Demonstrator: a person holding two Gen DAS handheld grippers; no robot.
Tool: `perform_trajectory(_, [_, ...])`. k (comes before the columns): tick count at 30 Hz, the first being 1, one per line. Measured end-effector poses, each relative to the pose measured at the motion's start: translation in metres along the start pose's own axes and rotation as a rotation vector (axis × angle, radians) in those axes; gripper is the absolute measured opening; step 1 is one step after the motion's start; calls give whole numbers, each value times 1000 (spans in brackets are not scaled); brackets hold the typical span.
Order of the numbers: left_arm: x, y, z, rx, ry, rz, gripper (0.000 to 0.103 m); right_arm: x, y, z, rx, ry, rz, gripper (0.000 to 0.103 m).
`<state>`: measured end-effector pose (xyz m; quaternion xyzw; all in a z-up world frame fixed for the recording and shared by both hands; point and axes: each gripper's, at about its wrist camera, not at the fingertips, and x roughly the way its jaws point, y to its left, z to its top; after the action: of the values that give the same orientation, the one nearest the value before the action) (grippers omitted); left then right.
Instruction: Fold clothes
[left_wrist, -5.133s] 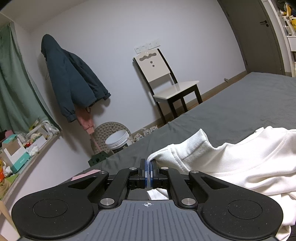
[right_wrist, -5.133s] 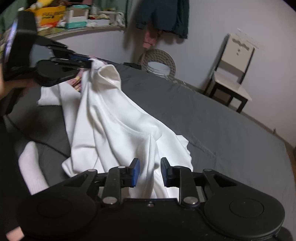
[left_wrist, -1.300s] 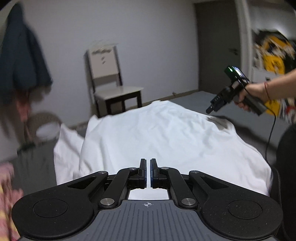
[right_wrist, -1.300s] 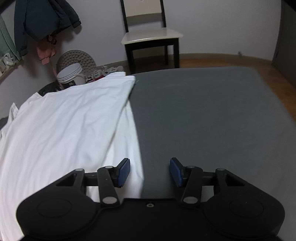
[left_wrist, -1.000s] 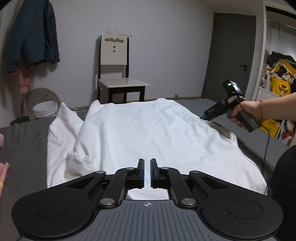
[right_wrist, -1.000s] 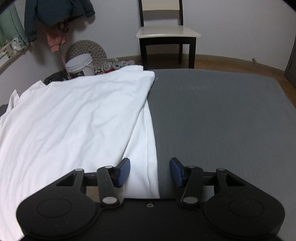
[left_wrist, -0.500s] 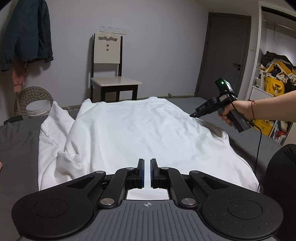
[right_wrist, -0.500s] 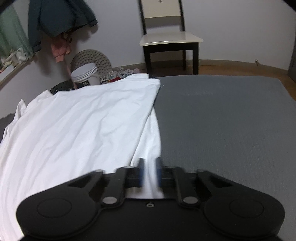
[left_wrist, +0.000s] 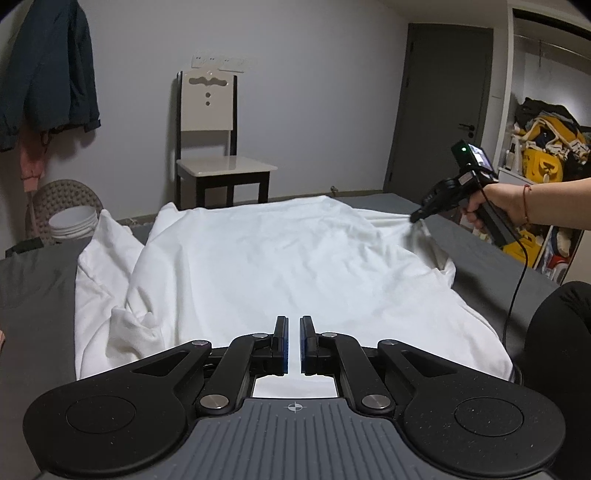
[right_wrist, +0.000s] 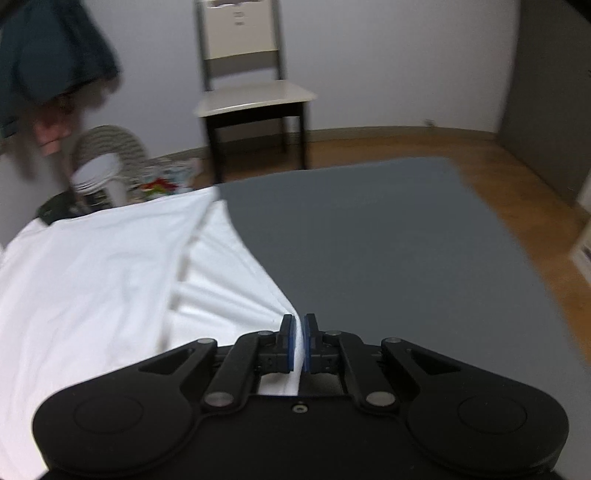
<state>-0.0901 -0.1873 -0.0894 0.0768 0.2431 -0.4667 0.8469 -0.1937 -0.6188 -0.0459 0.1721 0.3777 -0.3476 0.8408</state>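
Mostly lying spread flat on the grey bed (right_wrist: 369, 236): white T-shirt (left_wrist: 280, 266), body unfolded, left sleeve bunching. Pinching and lifting its side edge with right gripper (right_wrist: 299, 341); hovering near the hem with left gripper (left_wrist: 291, 343), narrowly parted, gripping nothing. Folding largely remaining.

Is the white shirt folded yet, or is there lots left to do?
Not folded yet. The white cotton shirt already lies spread flat on the grey bed. The right hand-held gripper is pinching its edge and lifting it; the left hand-held gripper sits over the near hem. All the folds are left.
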Motion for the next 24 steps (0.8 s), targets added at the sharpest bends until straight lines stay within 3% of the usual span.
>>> perform_trajectory(5, [-5, -5, 4, 20, -17, -7, 3, -27, -47, -14, 187, 14, -125, 4])
perform_trajectory(8, [-8, -6, 5, 23, -26, -11, 3, -51, -66, -27, 324, -6, -143, 4])
perform_trajectory(10, [-10, -6, 6, 23, -35, -13, 3, -70, -58, -31, 312, -61, -113, 4])
perform_trajectory(12, [-11, -6, 6, 23, -40, -14, 3, -88, -25, -31, 177, -147, -88, 4])
perform_trajectory(15, [-11, -6, 3, 21, -31, -5, 3, -95, 44, -23, -31, -195, 41, 4])
perform_trajectory(19, [-6, -3, 1, 10, -10, 1, 3, -61, 137, -28, -149, -90, 242, 4])
perform_trajectory(21, [-6, -2, 1, 9, -11, 6, 3, -33, 184, -45, -231, -5, 263, 4])
perform_trajectory(24, [-7, 0, 2, 4, -16, 17, 3, -22, 201, -60, -283, 53, 319, 6])
